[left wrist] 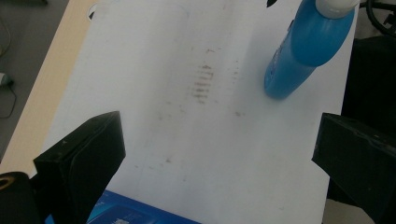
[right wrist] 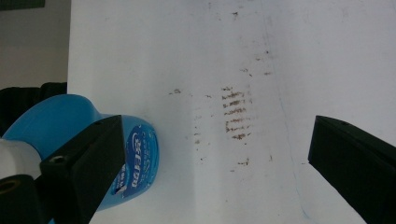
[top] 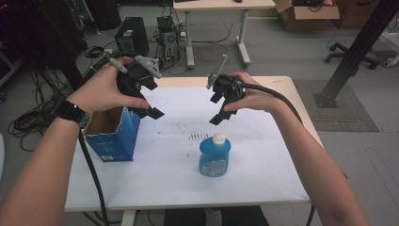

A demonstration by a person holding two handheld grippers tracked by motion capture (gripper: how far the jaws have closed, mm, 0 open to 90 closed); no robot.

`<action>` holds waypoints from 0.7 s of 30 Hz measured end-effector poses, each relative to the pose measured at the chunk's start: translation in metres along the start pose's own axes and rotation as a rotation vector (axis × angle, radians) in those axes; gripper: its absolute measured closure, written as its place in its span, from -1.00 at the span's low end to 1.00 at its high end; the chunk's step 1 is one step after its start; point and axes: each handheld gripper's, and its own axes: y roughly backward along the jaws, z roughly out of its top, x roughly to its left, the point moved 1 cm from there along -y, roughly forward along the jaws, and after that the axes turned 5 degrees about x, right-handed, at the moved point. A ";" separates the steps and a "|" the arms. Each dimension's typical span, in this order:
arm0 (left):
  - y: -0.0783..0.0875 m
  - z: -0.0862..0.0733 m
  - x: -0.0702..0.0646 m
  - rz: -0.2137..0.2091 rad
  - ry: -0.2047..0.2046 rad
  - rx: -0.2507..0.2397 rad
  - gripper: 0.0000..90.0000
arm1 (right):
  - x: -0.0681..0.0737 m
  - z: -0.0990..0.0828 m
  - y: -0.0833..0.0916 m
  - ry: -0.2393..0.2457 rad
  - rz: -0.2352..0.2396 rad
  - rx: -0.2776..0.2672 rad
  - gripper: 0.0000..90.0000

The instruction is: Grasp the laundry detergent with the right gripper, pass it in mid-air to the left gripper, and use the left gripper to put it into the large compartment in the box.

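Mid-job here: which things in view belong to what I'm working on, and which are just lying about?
In the job:
- blue bottle with a white cap, standing on the table
- open blue box, under the left claw
- right claw, open above the bottle

Lying about:
- brown smudges on the white table sheet
- computer towers on the floor
- cardboard box
- office chair base

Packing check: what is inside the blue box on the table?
The blue box stands open-topped; its brown inner wall shows, and nothing is seen within. Its bottom is hidden by the front wall and the left hand.
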 end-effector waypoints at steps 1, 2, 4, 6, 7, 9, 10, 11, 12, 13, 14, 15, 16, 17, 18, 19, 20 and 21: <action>0.001 0.000 0.000 0.001 -0.001 0.003 -0.94 | 0.000 0.000 0.000 -0.001 -0.001 0.000 -0.91; 0.001 0.000 0.001 0.009 0.005 0.012 -0.94 | 0.000 0.000 0.001 -0.001 -0.001 -0.001 -0.91; 0.001 0.000 0.000 0.005 0.005 0.014 -0.94 | 0.000 0.000 0.001 0.002 -0.001 -0.003 -0.91; 0.001 0.001 0.000 0.004 -0.001 0.012 -0.94 | 0.000 0.000 0.001 0.002 -0.001 -0.003 -0.90; 0.002 0.001 0.000 0.005 0.000 0.015 -0.94 | -0.001 0.000 0.001 0.002 -0.002 -0.004 -0.90; 0.003 0.001 0.000 0.007 0.003 0.007 -0.94 | -0.001 -0.001 0.001 0.001 0.002 -0.006 -0.90; 0.003 0.001 0.001 0.004 0.005 0.008 -0.94 | -0.002 -0.001 0.002 -0.002 0.003 -0.010 -0.91; 0.004 0.001 0.001 0.005 0.006 0.012 -0.94 | -0.002 -0.002 0.004 -0.004 0.001 -0.021 -0.91; 0.003 0.001 0.001 0.012 0.012 0.018 -0.94 | -0.002 -0.003 0.008 -0.002 -0.003 -0.038 -0.91; 0.003 0.000 0.001 0.011 0.013 0.014 -0.94 | -0.002 -0.004 0.011 -0.002 -0.007 -0.049 -0.92; 0.004 0.000 0.001 0.007 0.009 0.009 -0.94 | -0.001 -0.006 0.014 0.005 -0.007 -0.061 -0.92; 0.004 0.000 0.001 0.007 0.009 0.009 -0.94 | -0.001 -0.006 0.014 0.005 -0.007 -0.061 -0.92; 0.005 0.001 0.001 0.004 0.008 0.007 -0.94 | 0.000 -0.007 0.017 0.006 -0.006 -0.071 -0.92; 0.005 0.001 0.001 0.004 0.010 0.004 -0.94 | 0.001 -0.009 0.022 0.015 -0.007 -0.085 -0.92; 0.006 0.001 0.001 0.008 0.011 0.007 -0.94 | 0.002 -0.012 0.028 0.019 -0.017 -0.104 -0.93; 0.006 0.001 0.001 0.013 0.015 0.005 -0.94 | 0.004 -0.015 0.032 0.021 -0.016 -0.116 -0.93; 0.007 0.000 0.001 0.015 0.019 0.008 -0.94 | 0.005 -0.018 0.036 0.024 -0.016 -0.133 -0.92; 0.007 0.000 0.001 0.015 0.023 0.010 -0.94 | 0.006 -0.022 0.039 0.024 -0.016 -0.148 -0.93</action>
